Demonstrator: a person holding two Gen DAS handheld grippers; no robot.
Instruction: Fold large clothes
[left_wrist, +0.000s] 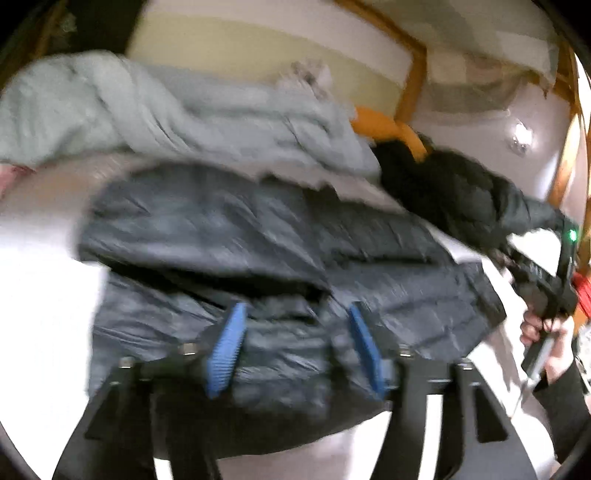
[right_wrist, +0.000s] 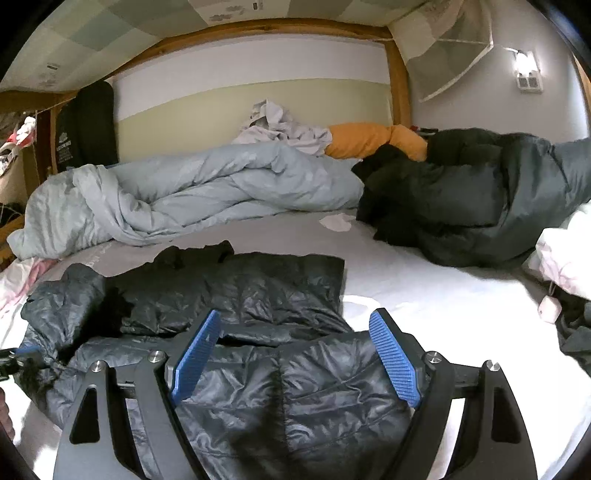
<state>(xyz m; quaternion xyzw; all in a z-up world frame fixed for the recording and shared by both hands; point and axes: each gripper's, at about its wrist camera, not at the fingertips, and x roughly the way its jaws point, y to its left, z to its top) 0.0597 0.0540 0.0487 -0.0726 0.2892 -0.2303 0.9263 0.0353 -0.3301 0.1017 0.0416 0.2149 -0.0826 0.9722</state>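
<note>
Workpiece: dark puffer jacket (right_wrist: 236, 295), lying partly folded on the white mattress (right_wrist: 424, 295), lower centre of the right wrist view and centre of the blurred left wrist view.

Handling, judged from looks:
- Light and soft; quilted fill compresses, then springs back. Expect folds to puff open unless pressed flat.
- Shell is shiny, prob. slippery. Thin pinches may slide out.
- Not fragile.

Grip pts: take a seam, hem or sleeve cuff w/ a deep bite, not a bare panel. The sleeve at lower left of the right wrist view looks like the loose part.

Jaw state:
- Left gripper (left_wrist: 295, 347): blue pads apart, released; jacket fabric lies behind them, none seen pinched. Frame is motion-blurred.
- Right gripper (right_wrist: 295, 362): jaws wide, released, hovering over the near jacket edge; nothing clamped.

Surroundings: grey duvet (right_wrist: 184, 192) mid-left, second dark coat (right_wrist: 461, 199) at right, orange pillow (right_wrist: 362, 142) behind.

Labels: pale print on a black item (right_wrist: 86, 125), upper left of the right wrist view, too small to read. No legible brand on the jacket.
</note>
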